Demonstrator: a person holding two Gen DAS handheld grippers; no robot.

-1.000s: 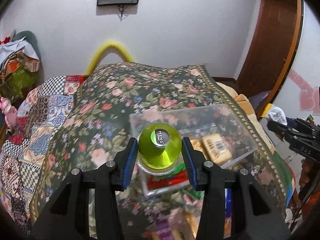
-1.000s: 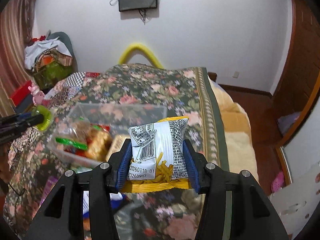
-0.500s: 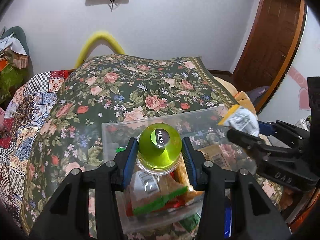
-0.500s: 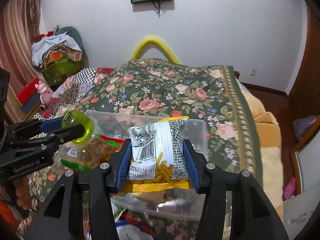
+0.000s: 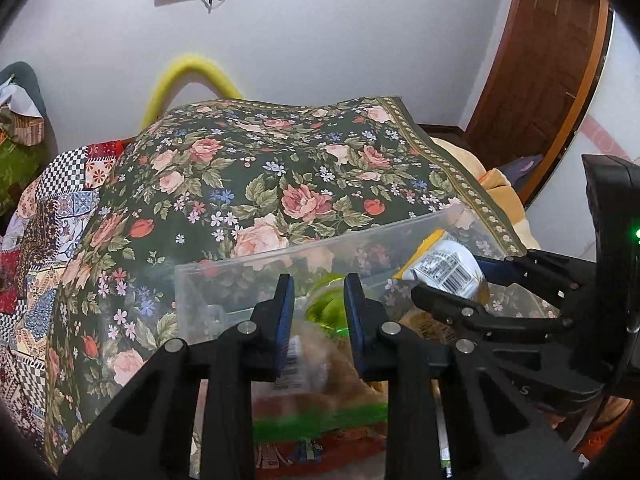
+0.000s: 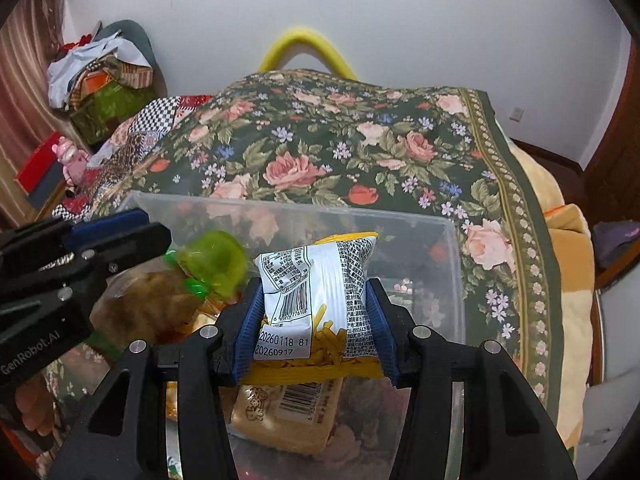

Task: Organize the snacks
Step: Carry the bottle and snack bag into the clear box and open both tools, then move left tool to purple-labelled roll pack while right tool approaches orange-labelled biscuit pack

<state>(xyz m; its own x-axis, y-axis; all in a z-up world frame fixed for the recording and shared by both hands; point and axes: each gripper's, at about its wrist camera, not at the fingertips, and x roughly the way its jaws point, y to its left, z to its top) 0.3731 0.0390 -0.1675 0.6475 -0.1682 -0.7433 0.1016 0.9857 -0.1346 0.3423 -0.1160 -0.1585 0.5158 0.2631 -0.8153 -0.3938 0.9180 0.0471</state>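
Note:
A clear plastic box (image 5: 240,258) (image 6: 280,204) sits on the floral blanket with several snack packs in it. My left gripper (image 5: 318,284) (image 6: 136,232) hangs over its left part, jaws shut with nothing pressed between the pads. A jar with a green cap (image 5: 326,308) (image 6: 212,260) shows blurred just past the fingertips, inside the box. My right gripper (image 6: 314,284) (image 5: 448,280) is shut on a white and yellow snack bag (image 6: 316,280) (image 5: 444,260), held upright over the right part of the box. A beige packet (image 6: 288,412) lies in the box under it.
The floral blanket (image 5: 280,168) covers a bed, with a yellow padded arch (image 6: 304,46) at its far end. A pile of clothes (image 6: 100,76) stands at the left and a brown door (image 5: 540,80) at the right. The two grippers are close side by side.
Both grippers came down over the box. The left jaws closed in and the green-capped jar left them, now blurred inside the box. The right still grips its bag.

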